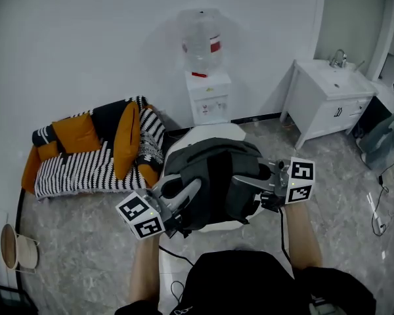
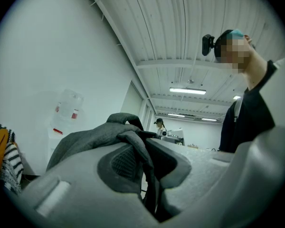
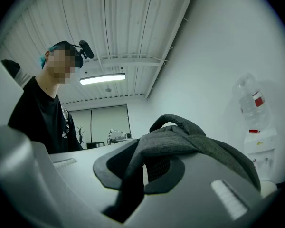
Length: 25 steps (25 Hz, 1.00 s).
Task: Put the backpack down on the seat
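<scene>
- Head view: the left gripper [image 1: 184, 197] and the right gripper [image 1: 246, 184] come in from either side. Both are clamped onto the grey fabric backpack [image 1: 210, 169].
- The backpack sits over the white rounded seat [image 1: 207, 134]. I cannot tell whether its weight rests there.
- The room has a pale marbled tile floor [image 1: 85, 241]. A black-and-white striped sofa with orange cushions [image 1: 85, 169] stands against the plain white wall [image 1: 85, 44]. Beside it is a white water dispenser with a clear bottle [image 1: 209, 100], and a white washbasin cabinet [image 1: 328, 104] is at right.
- Left gripper view: the jaws are pinched on a fold of the backpack's grey cloth. A ribbed white ceiling [image 2: 180, 32] is overhead, and the dispenser is at left.
- Right gripper view: these jaws are pressed on a grey strap. A long strip light [image 3: 102, 79] glows above.
</scene>
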Available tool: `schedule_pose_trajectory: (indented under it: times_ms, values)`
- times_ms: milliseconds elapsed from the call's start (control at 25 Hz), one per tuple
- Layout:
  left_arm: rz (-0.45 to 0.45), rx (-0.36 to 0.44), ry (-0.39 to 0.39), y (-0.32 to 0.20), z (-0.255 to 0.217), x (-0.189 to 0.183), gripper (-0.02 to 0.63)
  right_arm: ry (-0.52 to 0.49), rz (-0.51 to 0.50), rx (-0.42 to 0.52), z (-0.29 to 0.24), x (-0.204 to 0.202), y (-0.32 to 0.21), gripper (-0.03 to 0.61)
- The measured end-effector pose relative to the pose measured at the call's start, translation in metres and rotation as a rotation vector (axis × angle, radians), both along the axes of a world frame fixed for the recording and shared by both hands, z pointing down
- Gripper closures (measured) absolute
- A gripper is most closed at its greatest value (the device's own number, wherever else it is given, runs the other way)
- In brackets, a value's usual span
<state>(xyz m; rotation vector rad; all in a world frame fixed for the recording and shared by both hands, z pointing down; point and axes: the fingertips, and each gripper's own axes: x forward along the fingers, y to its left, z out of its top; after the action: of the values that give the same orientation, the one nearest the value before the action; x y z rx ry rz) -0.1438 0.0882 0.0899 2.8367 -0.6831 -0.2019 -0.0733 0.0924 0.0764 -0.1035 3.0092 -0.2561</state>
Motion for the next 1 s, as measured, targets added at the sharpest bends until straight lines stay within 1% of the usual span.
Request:
schedule_pose_trajectory:
  times_ms: [320,520,680,760,880,1000]
  values:
    - [0.034,-0.013,0.017,-0.007,0.007,0.01,0.569,0.013,0.05,-0.012,0.005,0.01,-0.005,0.538]
    - [0.049,-0.035,0.029,-0.027,0.008,0.016,0.568,0.02,0.062,-0.035,0.005,0.015,-0.023,0.538]
    - [0.044,-0.048,0.032,-0.043,0.015,0.021,0.569,0.031,0.064,-0.046,0.012,0.02,-0.039,0.538]
    - [0.032,-0.065,0.035,-0.065,0.013,0.031,0.569,0.022,0.056,-0.059,0.011,0.029,-0.063,0.538]
    - [0.008,-0.084,0.035,-0.121,0.001,0.052,0.568,0.005,0.043,-0.071,-0.003,0.051,-0.122,0.538]
    - [0.004,-0.089,0.026,-0.132,-0.005,0.055,0.568,-0.004,0.035,-0.07,-0.009,0.054,-0.134,0.54]
